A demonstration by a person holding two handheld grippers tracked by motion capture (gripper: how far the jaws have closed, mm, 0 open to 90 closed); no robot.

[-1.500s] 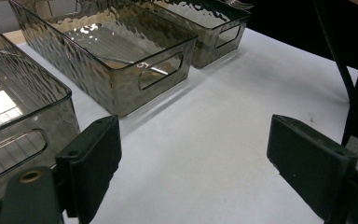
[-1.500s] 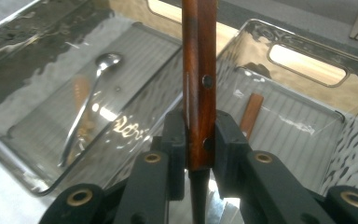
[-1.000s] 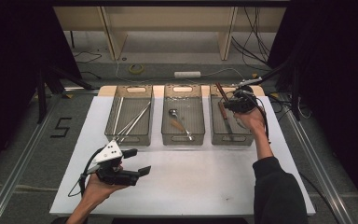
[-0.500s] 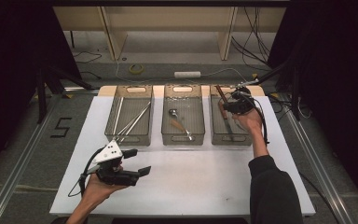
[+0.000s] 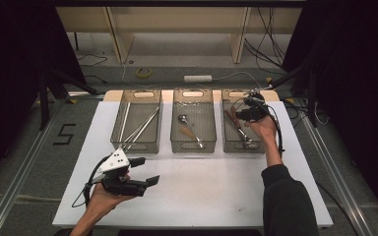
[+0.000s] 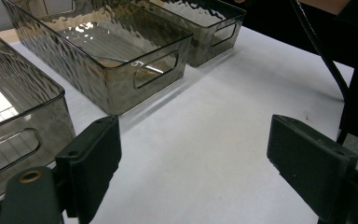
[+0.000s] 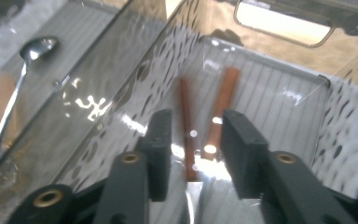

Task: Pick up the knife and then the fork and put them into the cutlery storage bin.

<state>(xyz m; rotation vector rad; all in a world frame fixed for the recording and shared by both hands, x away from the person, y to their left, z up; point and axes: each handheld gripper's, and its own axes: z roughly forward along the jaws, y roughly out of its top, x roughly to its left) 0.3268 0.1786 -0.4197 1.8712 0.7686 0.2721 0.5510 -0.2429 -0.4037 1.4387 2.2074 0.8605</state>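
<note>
Three clear bins sit in a row at the far edge of the white table [image 5: 202, 187], and the work of the moment is in the right-hand bin [image 5: 229, 142]. The right gripper [image 5: 246, 114] hangs over it, nose down, and its jaws have just been opening — in the right gripper view they stand partly apart with nothing pressed between them, two wooden-handled utensils [image 7: 223, 105] lying on the bin floor directly below the gap. That reads as a release: a utensil set down among its kind, the sorting step all but done. What the next move seems to call for is a straight lift out of the bin, since its walls stand close on both sides of the jaws and a sideways pull could catch the rim or drag the bin.

The middle bin [image 5: 193, 147] holds a spoon [image 5: 183, 118]; the left bin [image 5: 137, 147] holds long thin metal pieces. The left gripper [image 5: 145, 172] waits near the table's front — jaws wide, empty, over bare tabletop. Room is generous there: the whole near half of the table lies open, while behind the bins the table ends at once.
</note>
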